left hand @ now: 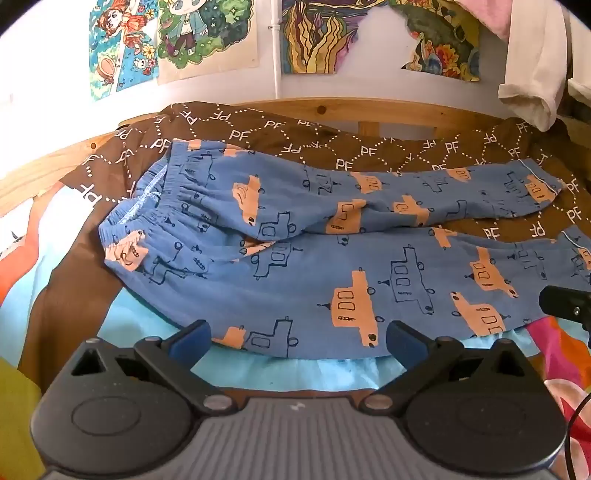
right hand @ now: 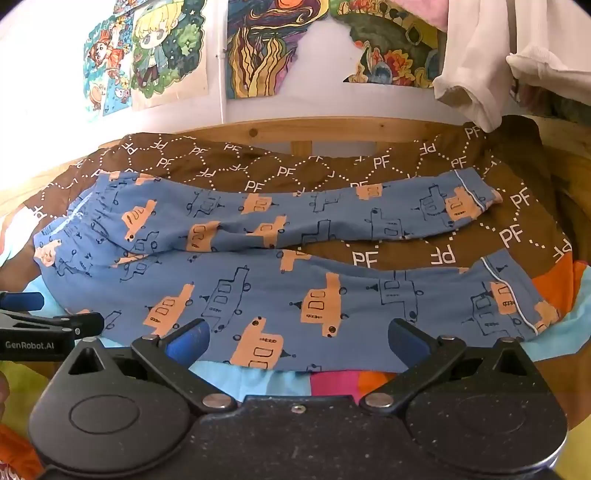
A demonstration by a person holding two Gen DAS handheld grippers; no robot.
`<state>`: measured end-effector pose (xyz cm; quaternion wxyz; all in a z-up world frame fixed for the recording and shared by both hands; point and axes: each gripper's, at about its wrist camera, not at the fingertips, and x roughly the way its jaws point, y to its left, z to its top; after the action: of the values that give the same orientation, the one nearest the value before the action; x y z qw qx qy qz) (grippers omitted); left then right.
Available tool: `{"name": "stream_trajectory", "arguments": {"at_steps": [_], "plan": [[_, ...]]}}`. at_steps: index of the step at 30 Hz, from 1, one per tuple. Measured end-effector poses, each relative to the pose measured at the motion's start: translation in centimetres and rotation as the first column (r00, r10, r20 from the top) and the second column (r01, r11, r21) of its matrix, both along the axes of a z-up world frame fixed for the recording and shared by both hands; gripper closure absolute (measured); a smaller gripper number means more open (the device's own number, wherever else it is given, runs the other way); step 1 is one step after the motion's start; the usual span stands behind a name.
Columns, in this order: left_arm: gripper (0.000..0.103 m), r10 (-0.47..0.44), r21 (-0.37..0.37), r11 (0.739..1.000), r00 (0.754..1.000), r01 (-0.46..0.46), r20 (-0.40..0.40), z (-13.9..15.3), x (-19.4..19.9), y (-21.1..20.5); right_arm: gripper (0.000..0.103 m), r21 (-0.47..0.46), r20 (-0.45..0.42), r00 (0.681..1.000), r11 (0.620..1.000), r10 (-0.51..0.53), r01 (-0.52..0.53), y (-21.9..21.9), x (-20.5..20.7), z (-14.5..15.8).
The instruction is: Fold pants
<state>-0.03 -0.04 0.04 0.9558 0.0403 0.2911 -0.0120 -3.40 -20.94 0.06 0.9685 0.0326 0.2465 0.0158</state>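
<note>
Blue pants (left hand: pixel 303 258) with orange and outlined vehicle prints lie spread flat on the bed, waistband at the left, both legs running right with a gap between them. They also show in the right wrist view (right hand: pixel 280 280). My left gripper (left hand: pixel 299 339) is open and empty, hovering at the near edge of the near leg, toward the waist. My right gripper (right hand: pixel 299 341) is open and empty at the near edge of the same leg, further toward the cuff (right hand: pixel 517 295). The left gripper's side shows at the left of the right wrist view (right hand: pixel 44 325).
A brown blanket (left hand: pixel 280 136) with white "PF" print lies under the pants, over a colourful sheet (left hand: pixel 288 373). A wooden bed rail (left hand: pixel 369 110) runs behind. Posters (left hand: pixel 207 33) hang on the wall. White clothes (right hand: pixel 491 59) hang at the upper right.
</note>
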Motion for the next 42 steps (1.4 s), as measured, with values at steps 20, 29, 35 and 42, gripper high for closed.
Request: {"name": "stream_trajectory", "arguments": {"at_steps": [20, 29, 35, 42], "plan": [[0.0, 0.004, 0.0, 1.0, 1.0, -0.004, -0.005, -0.01, -0.27, -0.2, 0.001, 0.006, -0.025, 1.0, 1.0, 0.001, -0.001, -0.17, -0.07, -0.49], [0.0, 0.002, -0.001, 1.0, 1.0, -0.002, -0.009, -0.29, -0.07, -0.04, 0.001, 0.004, -0.029, 1.0, 1.0, -0.003, 0.003, -0.18, 0.03, -0.51], [0.0, 0.002, 0.001, 1.0, 1.0, -0.002, -0.01, -0.3, -0.06, -0.04, 0.001, 0.005, -0.029, 1.0, 1.0, -0.005, 0.005, -0.23, 0.03, -0.58], [0.0, 0.002, 0.001, 1.0, 1.0, -0.002, -0.009, -0.31, -0.07, -0.05, 0.001, 0.005, -0.029, 1.0, 1.0, -0.004, 0.004, -0.27, 0.1, -0.6]]}}
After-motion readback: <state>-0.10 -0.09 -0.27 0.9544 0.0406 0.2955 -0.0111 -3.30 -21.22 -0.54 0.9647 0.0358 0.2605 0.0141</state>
